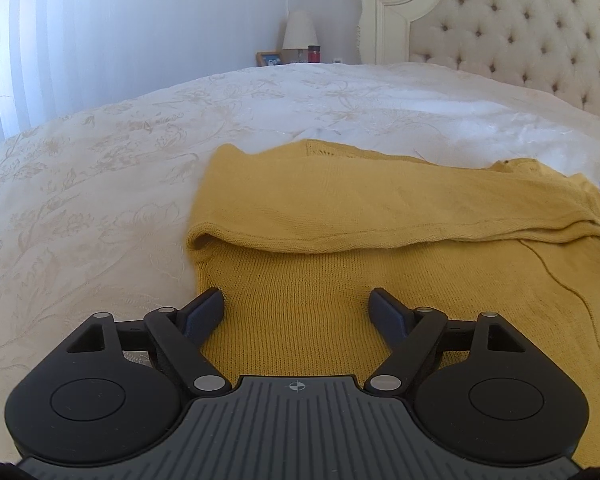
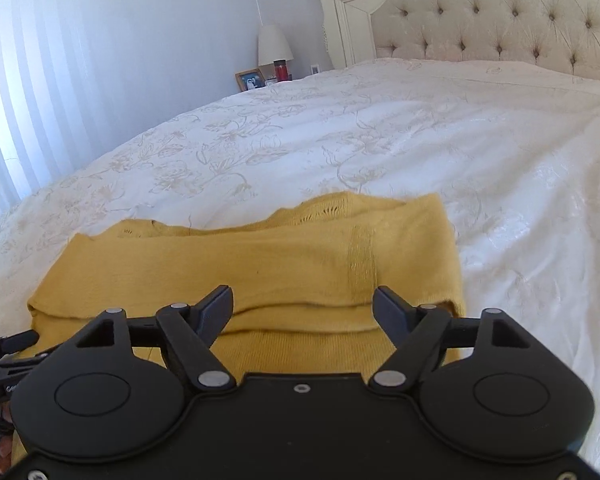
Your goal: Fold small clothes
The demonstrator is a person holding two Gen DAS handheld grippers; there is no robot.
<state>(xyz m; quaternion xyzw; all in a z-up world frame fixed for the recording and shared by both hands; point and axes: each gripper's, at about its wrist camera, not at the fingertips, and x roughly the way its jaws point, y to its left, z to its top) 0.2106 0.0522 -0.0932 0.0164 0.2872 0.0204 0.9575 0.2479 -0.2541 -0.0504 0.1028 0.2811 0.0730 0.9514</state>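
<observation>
We see a yellow knit sweater (image 1: 340, 208) lying on the white floral bedspread (image 1: 100, 168), folded so that its far part is doubled back toward us, with a soft rolled fold edge running left to right across it; the far hem is scalloped with small eyelets. Our left gripper (image 1: 296, 304) hangs over the near left part of the sweater, jaws spread wide and released, with only flat knit showing between the fingers; we cannot tell whether the tips touch the cloth. In the right wrist view the sweater (image 2: 260, 264) lies near, with the bedspread (image 2: 420, 140) stretching far and right of it; our right gripper (image 2: 302, 304) sits over the near right part by the fold edge, jaws likewise apart and gripping nothing. At the near left edge of that view a bit of the left gripper (image 2: 4, 352) shows, with a hand (image 2: 2, 452) below it. Far right stands a tufted headboard (image 1: 520, 28); far off beside the bed are a lamp (image 1: 299, 30), a red cup (image 1: 313, 53) and a picture frame (image 1: 269, 58).
</observation>
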